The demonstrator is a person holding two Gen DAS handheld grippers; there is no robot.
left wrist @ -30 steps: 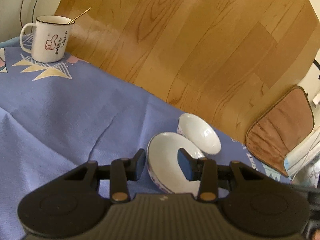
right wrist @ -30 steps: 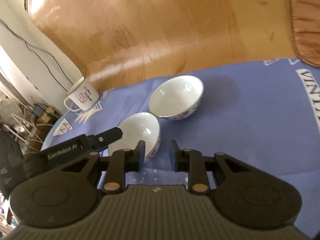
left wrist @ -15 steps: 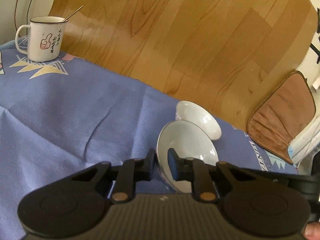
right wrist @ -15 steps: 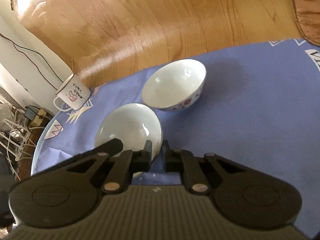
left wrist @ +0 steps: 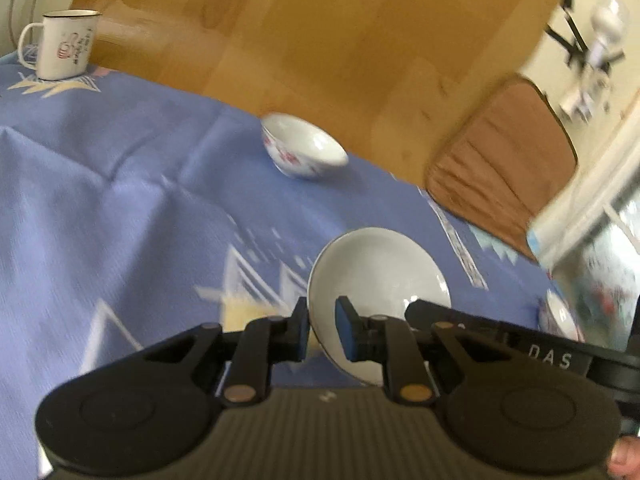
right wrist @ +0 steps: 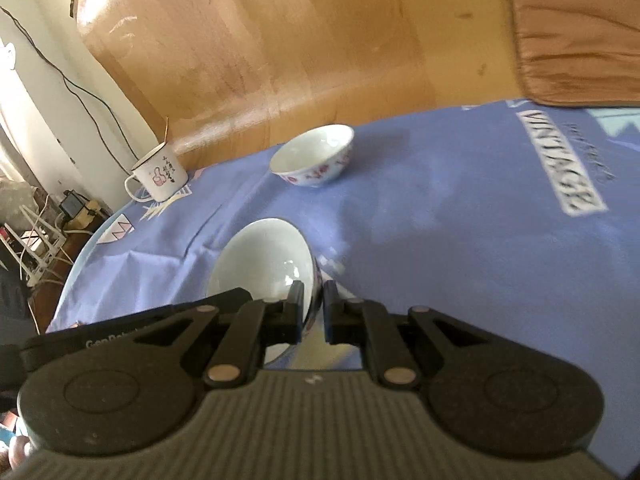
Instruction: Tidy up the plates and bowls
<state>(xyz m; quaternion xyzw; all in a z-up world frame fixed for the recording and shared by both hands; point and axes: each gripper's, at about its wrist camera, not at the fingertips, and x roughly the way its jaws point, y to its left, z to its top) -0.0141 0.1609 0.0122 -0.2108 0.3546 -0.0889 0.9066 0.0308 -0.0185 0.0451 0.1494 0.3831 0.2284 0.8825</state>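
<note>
A white bowl [left wrist: 376, 272] with a red and blue pattern outside hangs tilted just above the blue tablecloth [left wrist: 120, 208]. My left gripper [left wrist: 322, 320] is shut on its left rim. In the right wrist view the same bowl [right wrist: 260, 260] is pinched at its right rim by my right gripper [right wrist: 314, 300], also shut. A second patterned bowl [left wrist: 302, 150] stands upright farther off near the table's far edge, also seen as the far bowl [right wrist: 316, 156].
A white enamel mug [left wrist: 62, 44] stands at the far left corner of the cloth. Part of another white dish [left wrist: 560, 316] shows at the right edge. A brown cushion [left wrist: 500, 168] lies on the wooden floor [left wrist: 320, 40] beyond the table.
Both grippers closed on opposite rims of the near bowl. They then carried it toward me, away from the second bowl, so the gap between the bowls grew.
</note>
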